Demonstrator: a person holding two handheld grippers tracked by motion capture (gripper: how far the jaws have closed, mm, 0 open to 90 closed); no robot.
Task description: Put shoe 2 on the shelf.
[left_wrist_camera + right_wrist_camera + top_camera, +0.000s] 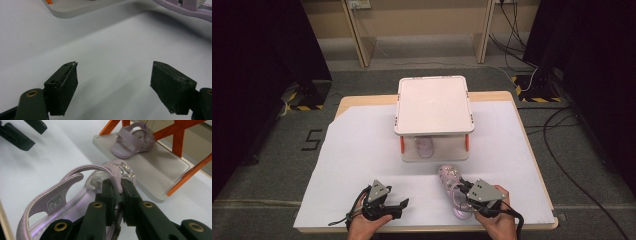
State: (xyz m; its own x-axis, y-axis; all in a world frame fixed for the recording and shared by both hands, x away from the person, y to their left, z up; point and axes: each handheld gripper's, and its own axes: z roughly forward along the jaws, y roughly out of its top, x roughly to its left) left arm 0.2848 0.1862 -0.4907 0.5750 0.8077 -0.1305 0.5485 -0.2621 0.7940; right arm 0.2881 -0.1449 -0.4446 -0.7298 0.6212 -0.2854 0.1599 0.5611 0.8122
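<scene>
Jaws of the right gripper (117, 192) are clamped on the front strap of a lilac sandal (75, 195), its toe pointing away from them toward the small white shelf rack (433, 106). Beyond that toe, a second matching sandal (132, 141) sits on the rack's lower tray between orange legs. Over on the left, the left gripper (113, 82) hovers above the white-covered tabletop (362, 150), jaws wide apart, nothing between them.
</scene>
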